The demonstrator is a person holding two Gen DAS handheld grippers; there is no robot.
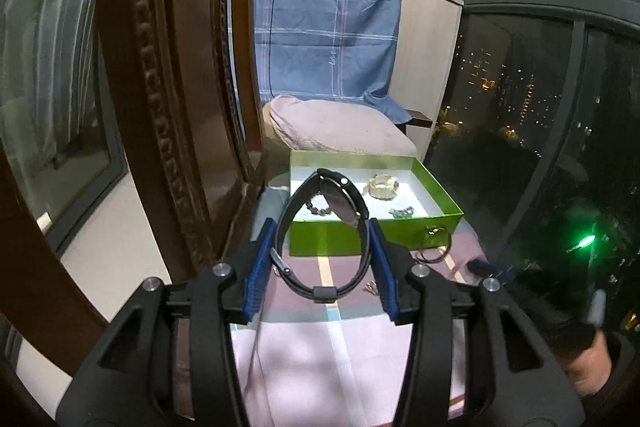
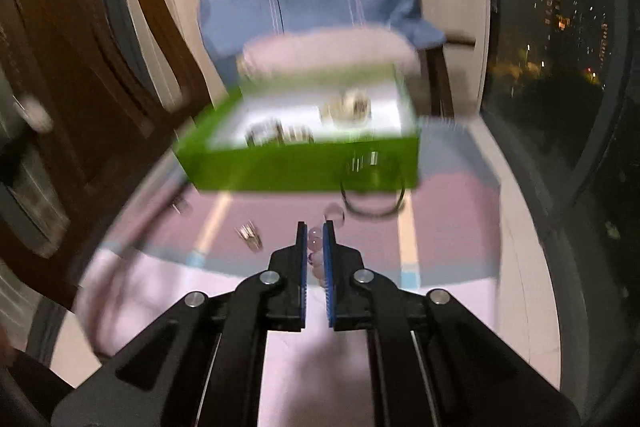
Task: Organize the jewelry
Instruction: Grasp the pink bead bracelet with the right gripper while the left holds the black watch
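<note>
The left gripper [image 1: 323, 259] holds a black wristwatch with a dark round face [image 1: 325, 227] between its blue pads, jaws partly apart and pressing the strap's sides, in front of the open green cardboard box with a white floor [image 1: 360, 239]. Inside lie a pale gold bracelet [image 1: 382, 187] and a dark beaded bracelet [image 1: 316, 209]. The right gripper [image 2: 316, 245] is closed on a string of translucent pink beads [image 2: 315, 241] (the view is blurred). A thin dark bangle [image 2: 370, 205] leans at the box's front right corner on the striped bedsheet [image 2: 440, 211].
</note>
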